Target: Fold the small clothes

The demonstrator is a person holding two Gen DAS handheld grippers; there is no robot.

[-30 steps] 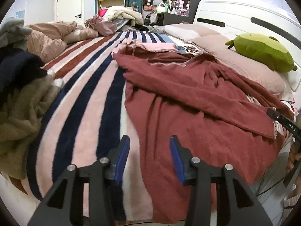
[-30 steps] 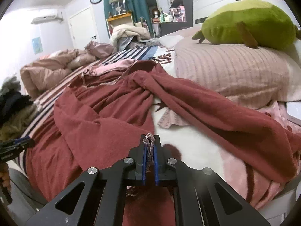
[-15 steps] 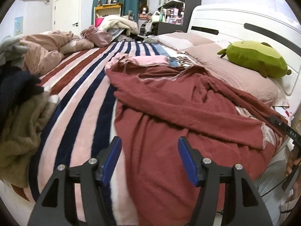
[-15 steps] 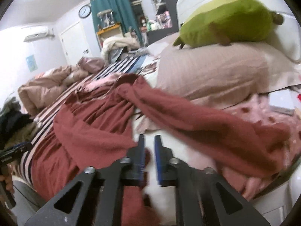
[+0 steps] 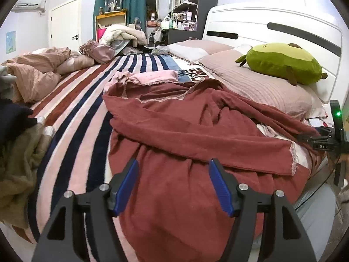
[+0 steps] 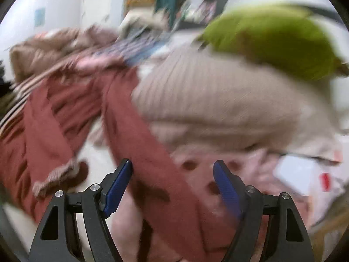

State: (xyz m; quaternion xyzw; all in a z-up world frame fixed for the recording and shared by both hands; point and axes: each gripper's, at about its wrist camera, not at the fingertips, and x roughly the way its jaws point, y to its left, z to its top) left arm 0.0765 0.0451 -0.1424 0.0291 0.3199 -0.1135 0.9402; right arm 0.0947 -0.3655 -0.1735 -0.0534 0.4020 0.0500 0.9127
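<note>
A dark red garment with lace trim (image 5: 192, 131) lies spread and creased across the striped bed, one sleeve folded over its body. My left gripper (image 5: 173, 166) hovers above its near part, jaws still opening, nothing between the blue pads. In the blurred right wrist view my right gripper (image 6: 172, 166) is also opening above the garment's other sleeve (image 6: 148, 152), which runs under the gap between the pads without being pinched. The right gripper's body (image 5: 327, 140) shows at the right edge of the left wrist view. A folded pink piece (image 5: 154, 76) lies beyond the red garment.
A green plush toy (image 5: 281, 63) rests on ribbed beige pillows (image 5: 261, 89) by the white headboard. A pile of dark and olive clothes (image 5: 17, 152) sits at the left bed edge. Crumpled tan bedding (image 5: 37, 72) lies at the far left. The striped blanket (image 5: 82, 118) shows bare between them.
My right gripper let go of the lace-trimmed edge it pinched, opened wide and swung right toward the pillows. My left gripper opened wider and rose a little.
</note>
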